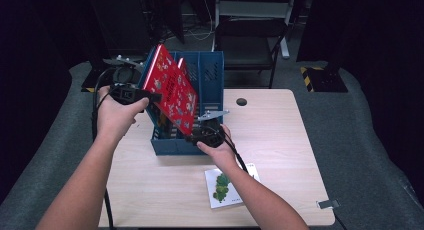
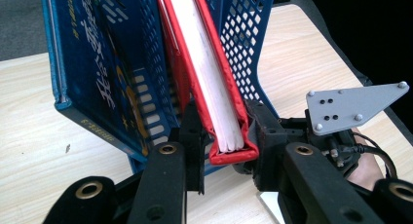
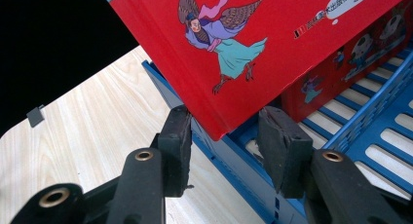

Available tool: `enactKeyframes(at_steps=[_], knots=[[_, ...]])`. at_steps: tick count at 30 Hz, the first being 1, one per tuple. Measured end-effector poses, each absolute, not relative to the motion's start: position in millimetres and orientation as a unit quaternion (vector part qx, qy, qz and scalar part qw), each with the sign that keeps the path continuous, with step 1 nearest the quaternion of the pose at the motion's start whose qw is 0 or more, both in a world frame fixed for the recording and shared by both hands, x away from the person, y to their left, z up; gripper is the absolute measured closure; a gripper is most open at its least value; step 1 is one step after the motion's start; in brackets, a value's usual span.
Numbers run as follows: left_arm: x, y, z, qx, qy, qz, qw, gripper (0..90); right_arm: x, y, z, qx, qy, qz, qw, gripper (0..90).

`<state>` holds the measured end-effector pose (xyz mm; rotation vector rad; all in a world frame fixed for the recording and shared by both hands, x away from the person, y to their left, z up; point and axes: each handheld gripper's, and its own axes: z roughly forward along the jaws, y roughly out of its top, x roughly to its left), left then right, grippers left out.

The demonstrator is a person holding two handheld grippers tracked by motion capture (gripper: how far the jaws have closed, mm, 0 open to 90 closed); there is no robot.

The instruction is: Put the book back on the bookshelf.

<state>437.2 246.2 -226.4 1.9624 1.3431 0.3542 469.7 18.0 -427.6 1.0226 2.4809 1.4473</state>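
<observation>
The left gripper (image 2: 221,136) was clamped on the thick red hardcover book (image 1: 172,87), tilted half into the blue plastic file rack (image 1: 212,72); the right gripper (image 3: 229,136), jaws apart, steadied its corner. Seating remained.

Dark room, grey floor (image 1: 360,140), black chair (image 1: 248,42) behind table (image 1: 280,140).

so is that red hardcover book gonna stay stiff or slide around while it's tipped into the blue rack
The red hardcover book probably stays stiff: its boards look flat and unbent while tilted. Its glossy cover may be slippery, though the left gripper has it at the page edge between its pads. Leaning over the blue file rack, it would likely tip further if freed.
</observation>
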Motion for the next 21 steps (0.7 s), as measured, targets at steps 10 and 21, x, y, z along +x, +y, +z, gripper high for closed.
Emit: enactKeyframes(at_steps=[10,21], knots=[[445.7,242.6,-231.1,0.759,0.528,0.131,0.358,73.1,478.4,17.0,-431.6,0.345,0.814,0.465,0.049,56.7],[449.0,243.3,-231.3,0.752,0.536,0.134,0.358,73.4,484.5,19.3,-431.2,0.346,0.815,0.462,0.052,56.7]])
